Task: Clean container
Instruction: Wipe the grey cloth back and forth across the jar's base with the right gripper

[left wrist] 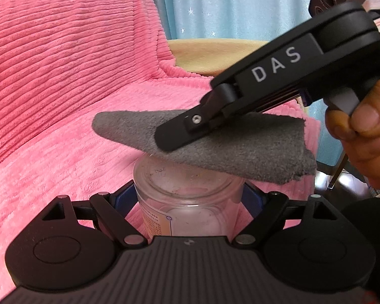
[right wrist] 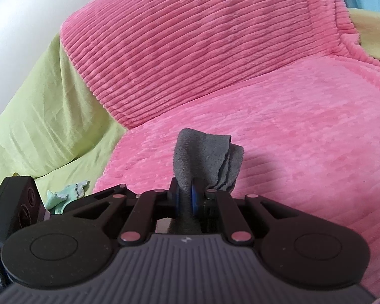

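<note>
A clear glass jar (left wrist: 187, 200) with a paper label low on its side is clamped between the blue pads of my left gripper (left wrist: 188, 197), held above the pink blanket. Its mouth points away from the camera and shows specks of dirt. My right gripper (left wrist: 169, 136) comes in from the upper right, shut on a folded grey cloth (left wrist: 240, 149) that hovers over the jar's mouth and hides part of its rim. In the right wrist view the grey cloth (right wrist: 205, 157) sticks out forward between the shut right gripper (right wrist: 186, 197).
A pink ribbed blanket (right wrist: 266, 126) covers the sofa seat and back. A green sheet (right wrist: 43, 116) lies at the left, with a pale green rag (right wrist: 63, 195) on it. A yellow cushion (left wrist: 210, 55) and a blue starred curtain (left wrist: 228, 5) are behind.
</note>
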A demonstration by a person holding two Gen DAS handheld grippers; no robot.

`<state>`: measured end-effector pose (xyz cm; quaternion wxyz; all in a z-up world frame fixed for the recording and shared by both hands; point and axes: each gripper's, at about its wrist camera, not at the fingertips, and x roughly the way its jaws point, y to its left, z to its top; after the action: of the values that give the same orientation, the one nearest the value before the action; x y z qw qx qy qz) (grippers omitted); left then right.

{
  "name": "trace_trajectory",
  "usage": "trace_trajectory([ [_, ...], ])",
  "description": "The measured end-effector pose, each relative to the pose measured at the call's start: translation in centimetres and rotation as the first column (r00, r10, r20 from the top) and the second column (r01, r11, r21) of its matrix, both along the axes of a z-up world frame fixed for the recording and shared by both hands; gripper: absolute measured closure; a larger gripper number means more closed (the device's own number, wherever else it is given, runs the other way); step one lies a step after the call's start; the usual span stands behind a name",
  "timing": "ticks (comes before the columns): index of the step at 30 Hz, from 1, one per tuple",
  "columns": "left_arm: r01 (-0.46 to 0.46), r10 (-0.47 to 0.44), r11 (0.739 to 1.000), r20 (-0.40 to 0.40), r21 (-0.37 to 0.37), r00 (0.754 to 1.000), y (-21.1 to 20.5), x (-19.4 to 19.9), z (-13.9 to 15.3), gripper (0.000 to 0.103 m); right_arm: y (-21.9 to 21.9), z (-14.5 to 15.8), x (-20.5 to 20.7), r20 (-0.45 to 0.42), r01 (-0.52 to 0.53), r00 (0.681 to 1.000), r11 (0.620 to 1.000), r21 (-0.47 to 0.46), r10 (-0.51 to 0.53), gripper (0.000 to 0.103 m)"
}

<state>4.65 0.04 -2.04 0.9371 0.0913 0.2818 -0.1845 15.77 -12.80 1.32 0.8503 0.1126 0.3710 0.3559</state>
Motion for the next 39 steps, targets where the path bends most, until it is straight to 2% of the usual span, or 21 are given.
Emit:
trace_trajectory([
  [6,0.003,-0.003,1.000,0.002,0.008,1.000,-0.1,0.0,-0.1,0.018,-1.0,-0.1,-0.8,-0.002,0.024,1.000,1.000,0.007,-0.024,0.097],
  [18,0.015,-0.015,1.000,0.003,0.010,1.000,0.8,0.2,-0.2,0.018,-0.8,0.4,-3.3,0.007,0.007,1.000,1.000,-0.016,-0.007,0.096],
  [26,0.008,-0.008,1.000,-0.002,0.013,1.000,0.7,0.2,-0.3,0.018,0.7,0.5,-2.1,0.022,-0.030,0.999,0.999,-0.031,0.030,0.096],
  [35,0.011,-0.011,1.000,0.000,0.013,1.000,0.7,0.2,-0.3,0.018,1.2,0.1,0.3,0.033,-0.017,0.999,0.999,-0.034,0.018,0.097],
  [39,0.014,-0.014,1.000,0.003,0.013,1.000,0.7,0.1,-0.4,0.018,0.3,0.0,0.1,0.035,0.003,0.999,0.999,-0.039,-0.002,0.097],
])
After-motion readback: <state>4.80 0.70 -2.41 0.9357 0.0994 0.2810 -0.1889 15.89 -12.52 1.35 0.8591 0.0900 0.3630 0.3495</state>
